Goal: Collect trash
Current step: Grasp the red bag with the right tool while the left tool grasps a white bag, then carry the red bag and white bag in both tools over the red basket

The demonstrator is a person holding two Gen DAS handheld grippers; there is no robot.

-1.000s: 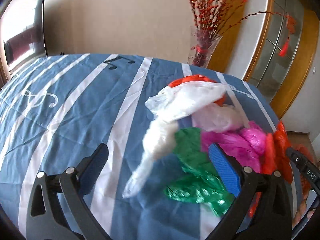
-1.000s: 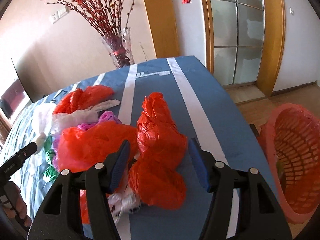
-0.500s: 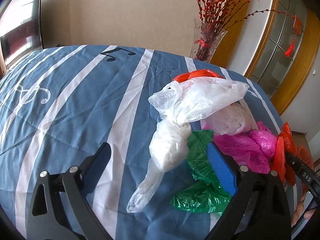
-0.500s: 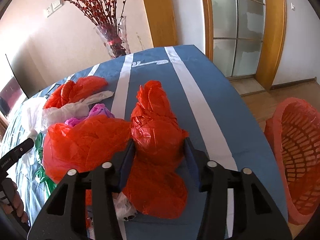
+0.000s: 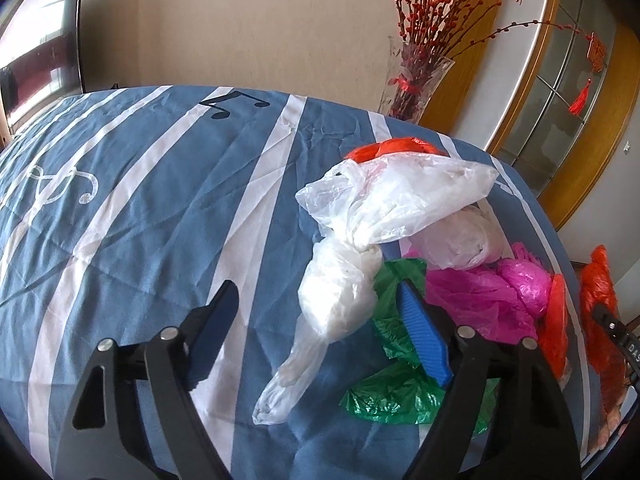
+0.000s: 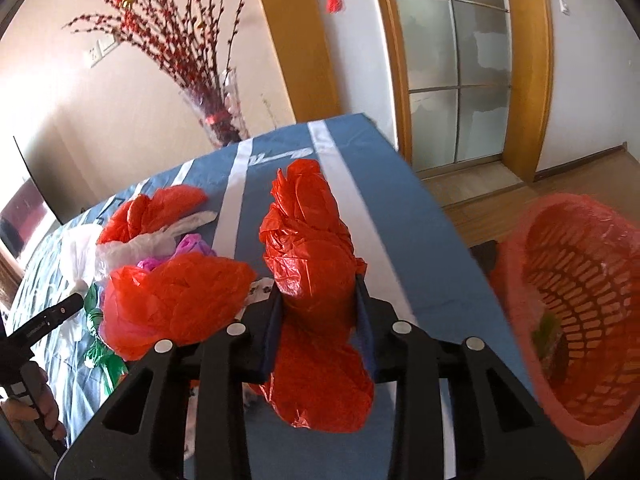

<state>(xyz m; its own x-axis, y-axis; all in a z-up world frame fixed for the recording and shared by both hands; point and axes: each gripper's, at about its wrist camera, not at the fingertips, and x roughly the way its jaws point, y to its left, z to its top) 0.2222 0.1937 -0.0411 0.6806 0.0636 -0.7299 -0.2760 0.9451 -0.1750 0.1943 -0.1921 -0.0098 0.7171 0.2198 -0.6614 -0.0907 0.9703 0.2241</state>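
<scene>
Crumpled plastic bags lie on a blue striped bed cover. My left gripper is open, its jaws either side of a twisted white bag, with a green bag and a pink bag to the right. My right gripper is shut on a red bag and holds it up off the bed. A second red bag lies to its left. A pink-red mesh basket stands on the floor at the right.
A glass vase of red branches stands behind the bed. A dark TV screen is at the far left. A wood-framed glass door and wooden floor lie to the right.
My right gripper closed on the red bag and lifted it, swinging toward the basket. My left gripper moved in closer over the white bag, still open.
</scene>
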